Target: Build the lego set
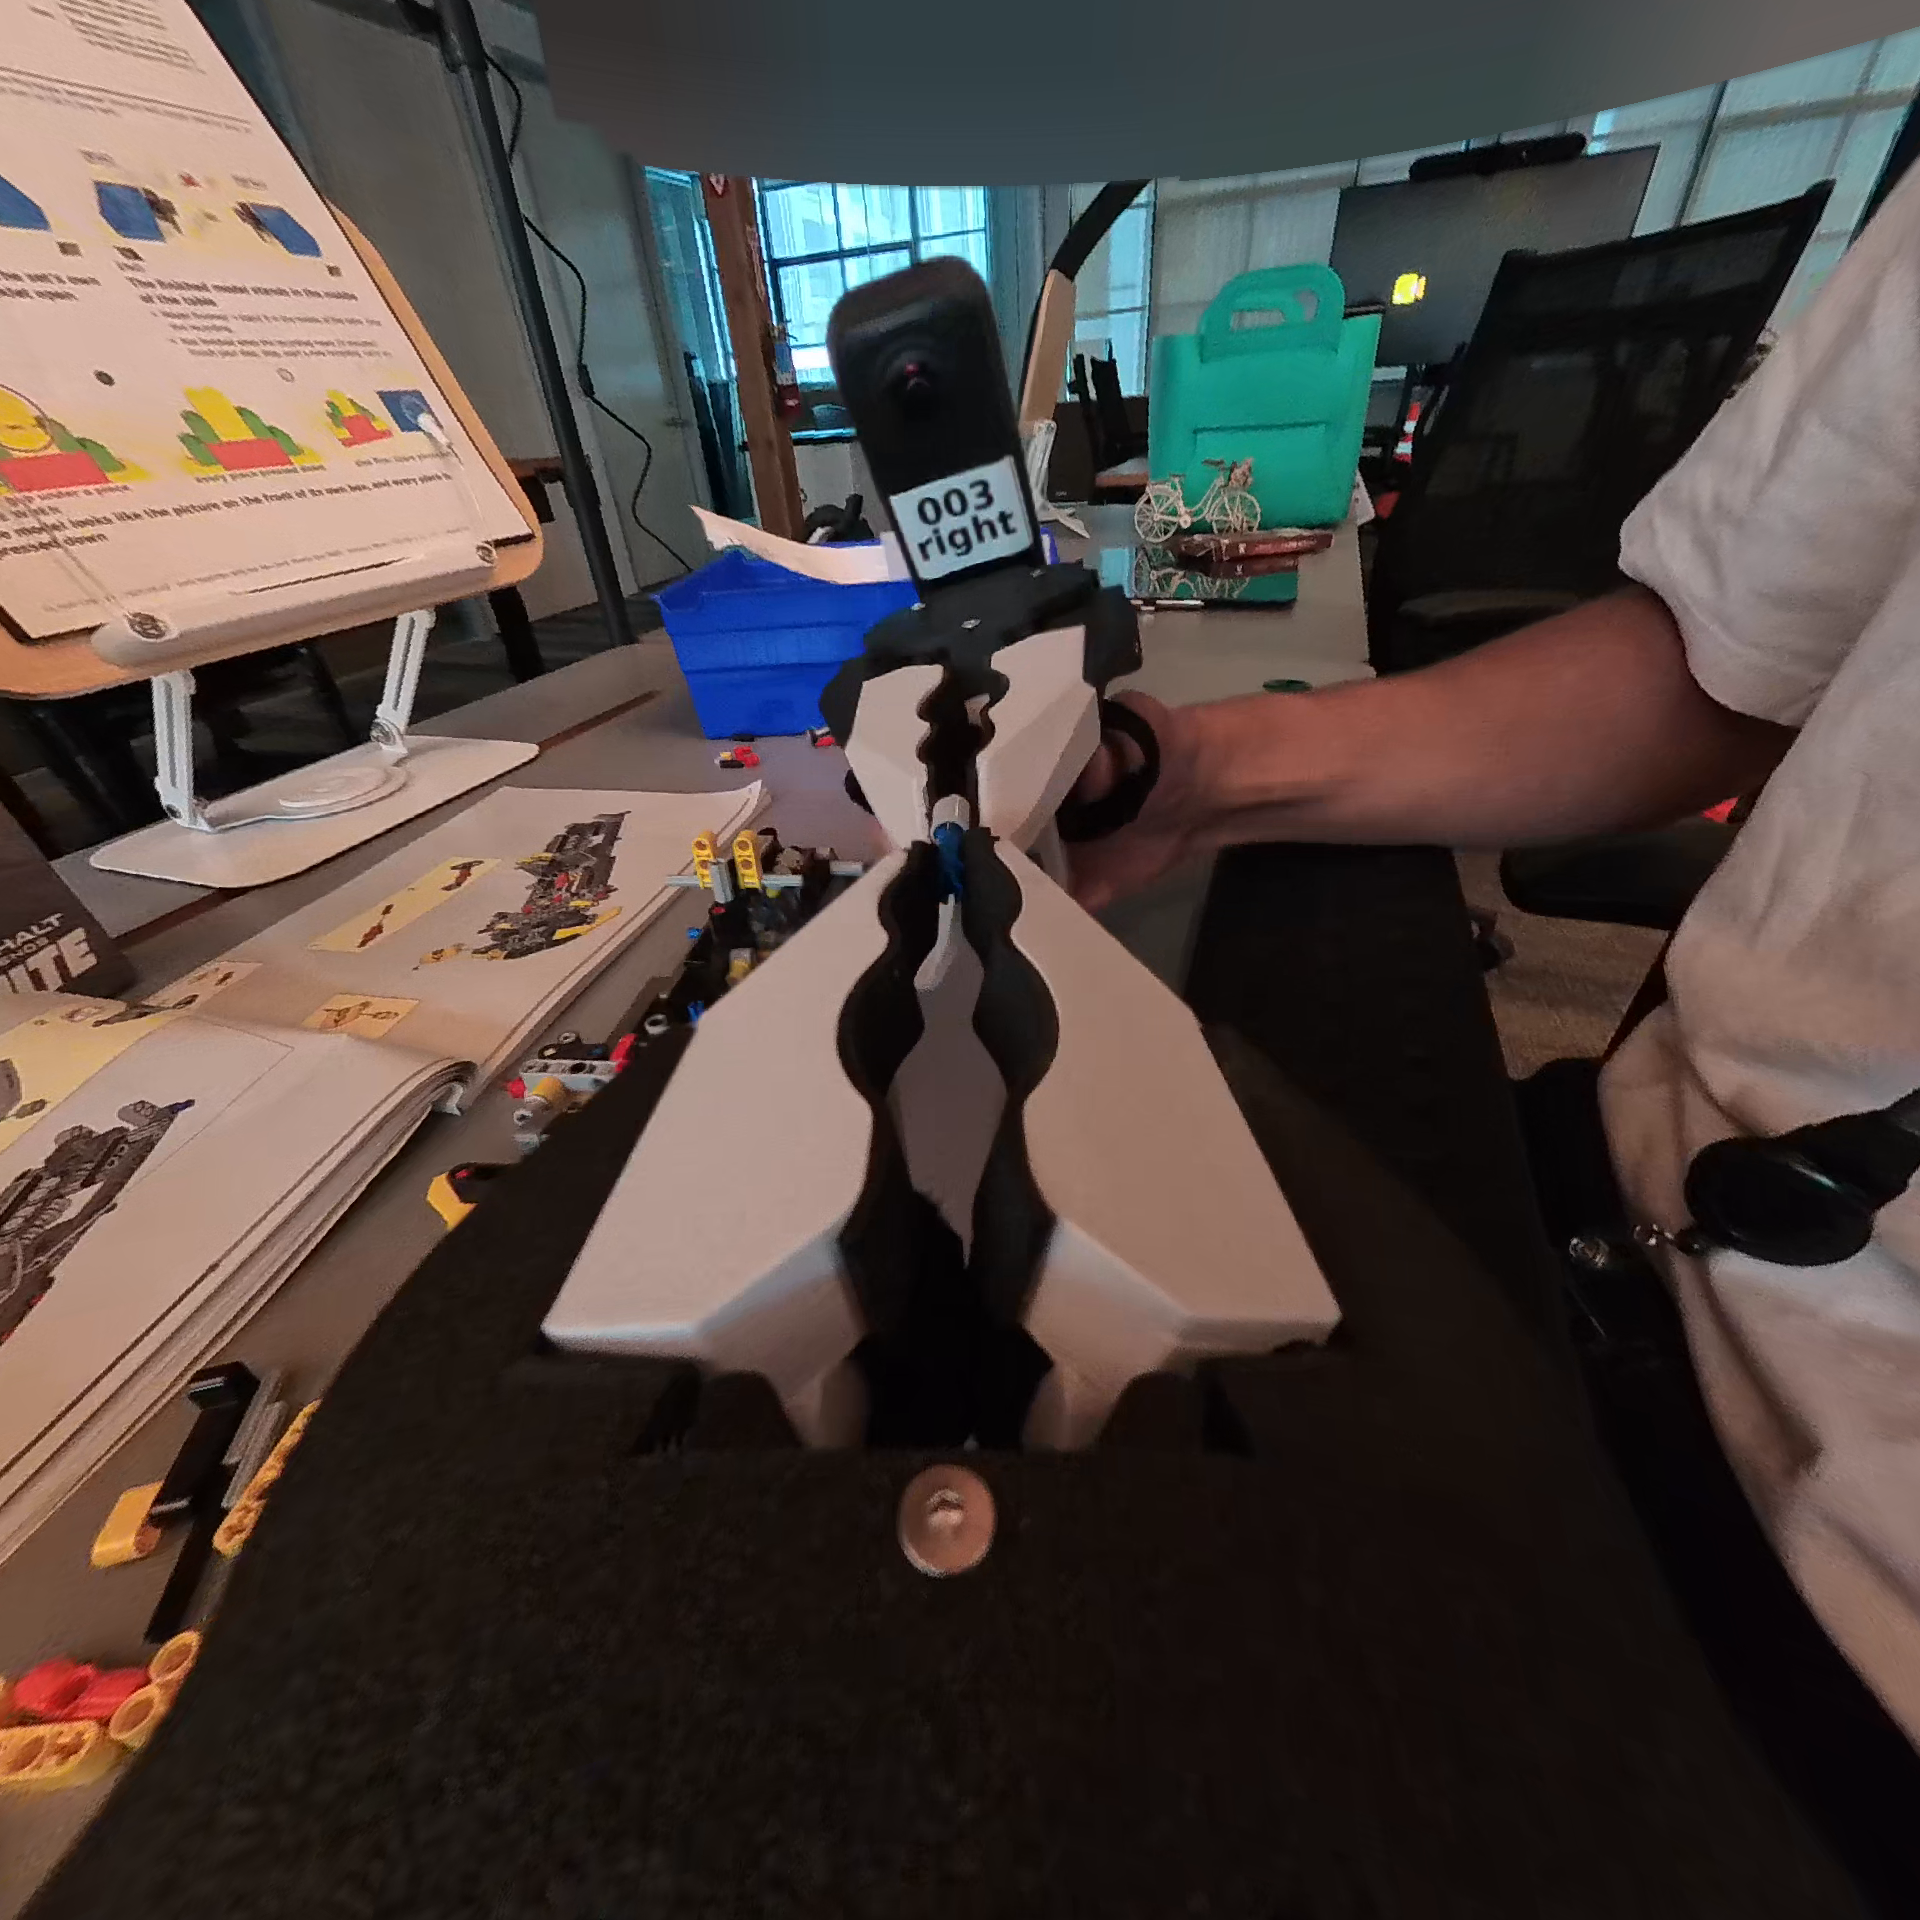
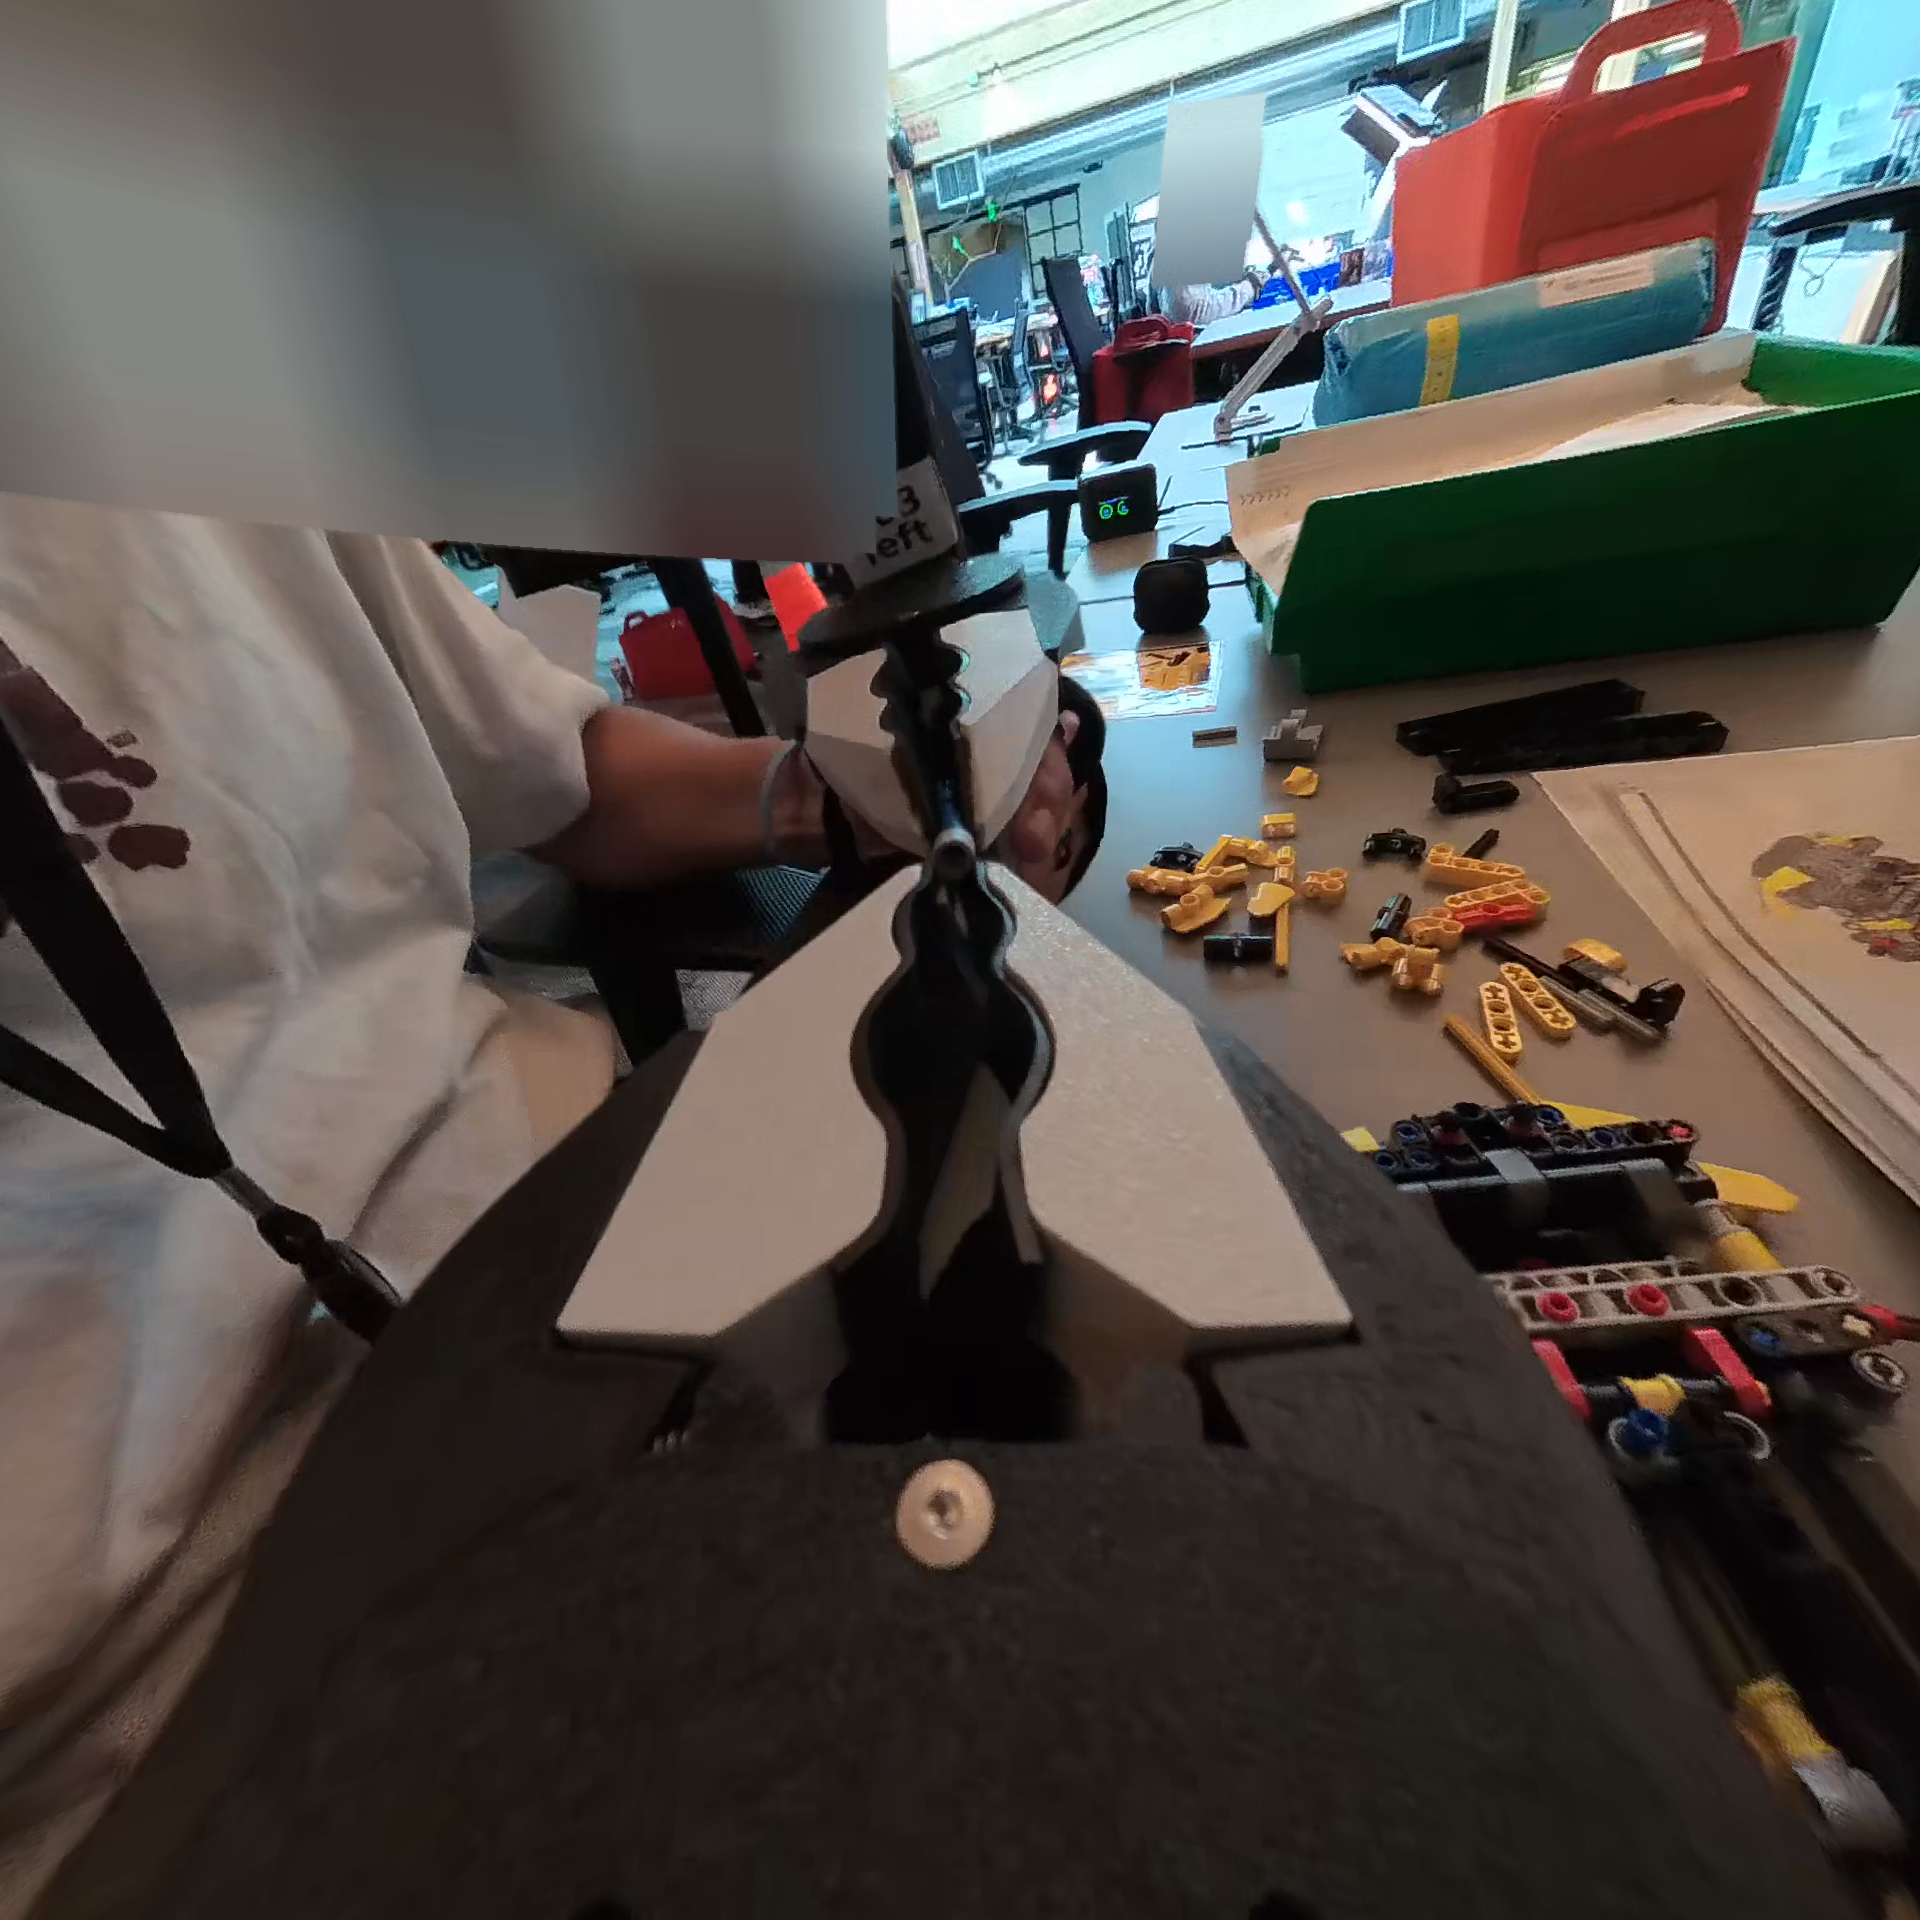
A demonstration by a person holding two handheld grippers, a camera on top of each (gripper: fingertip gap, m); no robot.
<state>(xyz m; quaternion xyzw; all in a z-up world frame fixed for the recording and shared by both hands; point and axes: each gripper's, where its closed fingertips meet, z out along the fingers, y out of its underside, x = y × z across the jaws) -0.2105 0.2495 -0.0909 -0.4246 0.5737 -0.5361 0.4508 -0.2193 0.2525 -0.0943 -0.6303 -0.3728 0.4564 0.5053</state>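
My left gripper [image 1: 948, 868] and right gripper [image 2: 951, 878] are held tip to tip above the table's near edge. The left is shut on a small blue pin [image 1: 945, 864], also visible in the right wrist view [image 2: 941, 808]. The right gripper, seen head-on in the left wrist view [image 1: 951, 800], is shut on a small pale grey piece [image 2: 952, 857] that meets the pin's end. The left gripper shows opposite in the right wrist view [image 2: 940, 826]. The partly built black, grey and yellow model [image 2: 1610, 1247] lies on the table beside them, and shows in the left wrist view too [image 1: 764, 904].
Loose yellow, black and red parts [image 2: 1403, 914] are scattered on the table. An open instruction booklet [image 1: 364, 987] lies to the left, behind it a sheet on a stand [image 1: 208, 364] and a blue bin [image 1: 769, 644]. A green bin [image 2: 1558, 551] stands at the back. A person's arm [image 1: 1351, 727] holds the right gripper. Both grippers' tips are close together, under 4 cm apart.
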